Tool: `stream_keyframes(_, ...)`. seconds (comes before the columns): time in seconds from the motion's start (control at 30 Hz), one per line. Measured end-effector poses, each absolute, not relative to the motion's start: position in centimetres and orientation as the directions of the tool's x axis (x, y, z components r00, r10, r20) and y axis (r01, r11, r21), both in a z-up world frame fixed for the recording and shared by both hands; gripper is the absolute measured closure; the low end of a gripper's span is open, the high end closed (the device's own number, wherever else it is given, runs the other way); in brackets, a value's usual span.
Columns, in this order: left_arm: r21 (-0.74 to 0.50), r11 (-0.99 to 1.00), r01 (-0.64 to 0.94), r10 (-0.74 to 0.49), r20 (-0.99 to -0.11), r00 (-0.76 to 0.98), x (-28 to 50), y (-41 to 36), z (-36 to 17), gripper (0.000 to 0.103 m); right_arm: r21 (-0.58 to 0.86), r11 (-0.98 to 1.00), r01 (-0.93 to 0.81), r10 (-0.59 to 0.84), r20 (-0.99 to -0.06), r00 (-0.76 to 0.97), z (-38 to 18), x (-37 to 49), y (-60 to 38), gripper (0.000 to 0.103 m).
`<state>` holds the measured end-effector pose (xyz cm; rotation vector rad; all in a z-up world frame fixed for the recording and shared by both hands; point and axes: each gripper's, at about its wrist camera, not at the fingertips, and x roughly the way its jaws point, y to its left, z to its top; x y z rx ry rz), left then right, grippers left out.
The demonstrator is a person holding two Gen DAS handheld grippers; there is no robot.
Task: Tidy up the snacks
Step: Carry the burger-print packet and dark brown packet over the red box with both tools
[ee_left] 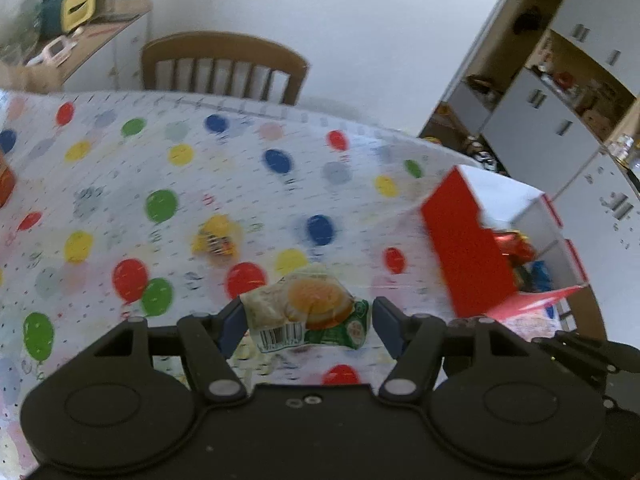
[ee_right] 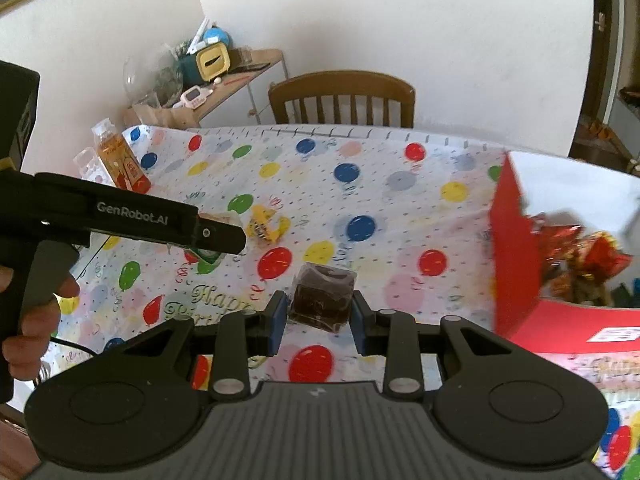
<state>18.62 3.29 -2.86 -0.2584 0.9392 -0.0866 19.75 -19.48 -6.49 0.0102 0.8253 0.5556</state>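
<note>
**Mia:** Left wrist view first! We see our left gripper [ee_left: 306, 322] clamped on a cake pack [ee_left: 308, 312]. The pack is crinkly and see-through, with a round golden cake on it, a green corner and a barcode. It hangs between the blue pads [ee_left: 232, 326], up off the cloth [ee_left: 160, 168].

**Ben:** And in the right wrist view our right gripper [ee_right: 318, 316] squeezes a brownie [ee_right: 322, 298]. It is a dark brown block in clear wrap, and a blue pad presses on each side. It is up in the air too.

**Mia:** Where do the other snacks sit?

**Ben:** We see a red box [ee_left: 468, 248] at the right edge of the table. Shiny red and gold packs [ee_right: 580, 252] lie inside it. One blue pack is in there too.

**Mia:** A yellow pack [ee_left: 216, 238] lies alone on the cloth, near the middle, well apart from the box.

**Ben:** The cloth has balloons all over it, red, blue, green and yellow. A juice bottle [ee_right: 120, 160] stands at the far left corner.

**Mia:** A brown chair [ee_left: 224, 66] stands behind the table. A side shelf [ee_right: 236, 76] with small things on it is next to the chair.

**Ben:** The near red wall of the box stands tall between our grippers and the snacks inside. In the right wrist view the left gripper's black body sticks in from the left and hides some cloth. A hand [ee_right: 28, 320] holds its grip.
</note>
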Motion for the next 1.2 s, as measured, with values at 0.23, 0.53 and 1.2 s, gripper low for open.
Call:
stream_keyframes(0.23,-0.245,0.969,0.037,-0.215,-0.755,0.620,18.4,-1.8,-0.6,0.038,0.204,0.878,-0.432,0.446,-0.676,0.587,-5.1,19.4,-24.5,0.071)
stream_keyframes(0.53,-0.229,0.968,0.100,-0.240,-0.739,0.630,19.0,-8.4,0.9,0.038,0.189,0.899,-0.394,0.415,-0.652,0.634,-4.1,19.8,-30.8,0.071)
stream_keyframes(1.2,-0.168,0.967,0.193,-0.254,-0.734,0.630,22.7,-21.2,0.7,0.038,0.141,0.940,-0.311,0.324,-0.655,0.683,-4.7,24.6,-43.0,0.071)
